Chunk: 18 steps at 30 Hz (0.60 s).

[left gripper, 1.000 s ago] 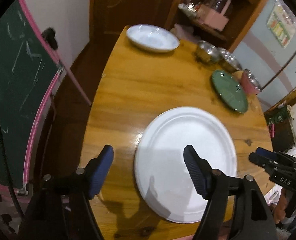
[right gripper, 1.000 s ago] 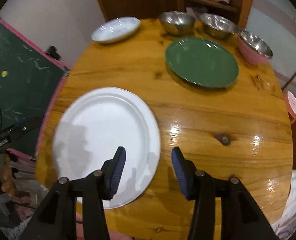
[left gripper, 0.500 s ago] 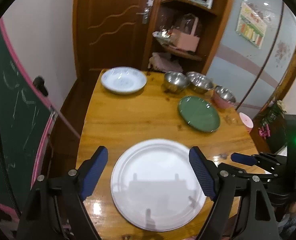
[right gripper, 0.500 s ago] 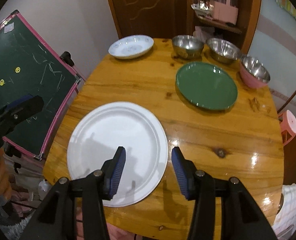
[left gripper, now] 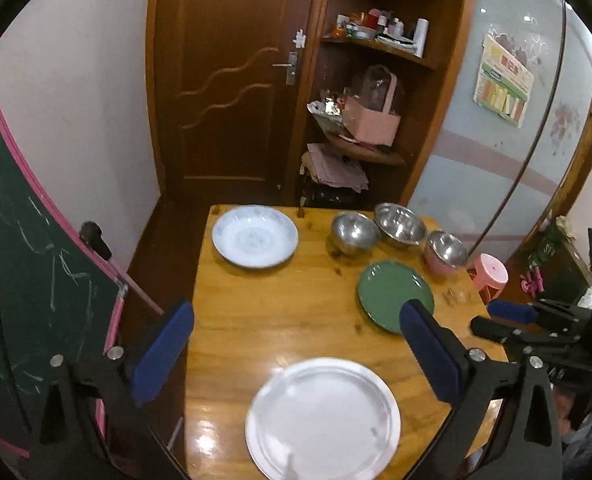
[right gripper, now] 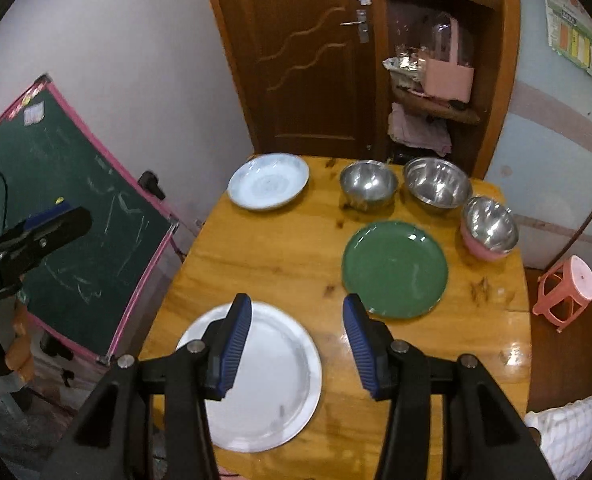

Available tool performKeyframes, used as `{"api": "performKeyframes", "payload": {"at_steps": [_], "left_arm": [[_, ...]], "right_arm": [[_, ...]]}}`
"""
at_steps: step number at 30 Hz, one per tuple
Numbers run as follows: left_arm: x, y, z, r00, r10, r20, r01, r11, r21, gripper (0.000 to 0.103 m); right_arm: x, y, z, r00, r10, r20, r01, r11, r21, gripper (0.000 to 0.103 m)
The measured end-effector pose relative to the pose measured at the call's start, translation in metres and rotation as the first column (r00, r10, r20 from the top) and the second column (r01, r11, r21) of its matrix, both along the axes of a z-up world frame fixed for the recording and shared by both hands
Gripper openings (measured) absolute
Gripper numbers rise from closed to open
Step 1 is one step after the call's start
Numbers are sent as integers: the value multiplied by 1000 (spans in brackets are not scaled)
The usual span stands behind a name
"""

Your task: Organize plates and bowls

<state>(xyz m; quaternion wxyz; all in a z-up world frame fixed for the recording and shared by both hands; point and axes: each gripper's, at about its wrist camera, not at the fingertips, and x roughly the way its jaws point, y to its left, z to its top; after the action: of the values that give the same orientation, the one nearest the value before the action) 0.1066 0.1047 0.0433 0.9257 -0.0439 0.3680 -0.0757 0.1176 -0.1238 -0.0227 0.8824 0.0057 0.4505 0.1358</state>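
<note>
A large white plate (left gripper: 323,416) (right gripper: 268,376) lies at the near edge of the wooden table (left gripper: 272,312) (right gripper: 272,256). A green plate (left gripper: 391,292) (right gripper: 394,269) lies right of centre. A pale blue patterned plate (left gripper: 254,236) (right gripper: 268,181) sits at the far left. Two steel bowls (left gripper: 353,233) (right gripper: 367,185), (left gripper: 403,225) (right gripper: 437,184) and a pink-sided steel bowl (left gripper: 444,253) (right gripper: 489,227) stand along the far right. My left gripper (left gripper: 296,350) is open, held above the table, empty. My right gripper (right gripper: 296,334) is open, empty, above the white plate's right rim.
A green chalkboard (left gripper: 24,280) (right gripper: 76,216) with a pink frame leans at the table's left. A brown door (left gripper: 224,80) and shelves (left gripper: 375,92) stand behind the table. A pink stool (right gripper: 567,292) (left gripper: 491,276) stands at the right. The right gripper shows in the left wrist view (left gripper: 527,320).
Both grippers have risen and pulled back from the table. The plates and bowls now look smaller and farther away, and the door and shelves have come into view. Both grippers stay open.
</note>
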Motion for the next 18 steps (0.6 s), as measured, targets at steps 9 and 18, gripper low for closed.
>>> {"api": "performKeyframes", "payload": {"at_steps": [9,18], "left_arm": [[36,14,29,998,46,38,-48,998,51,102],[93,31,32,996,93,-19,-91,992,89,102]], "right_arm": [[45,-20,42,999,-42,-5,42,998,44,48],[98,-30,63,996,-89,-9,89,996,12,48]]}}
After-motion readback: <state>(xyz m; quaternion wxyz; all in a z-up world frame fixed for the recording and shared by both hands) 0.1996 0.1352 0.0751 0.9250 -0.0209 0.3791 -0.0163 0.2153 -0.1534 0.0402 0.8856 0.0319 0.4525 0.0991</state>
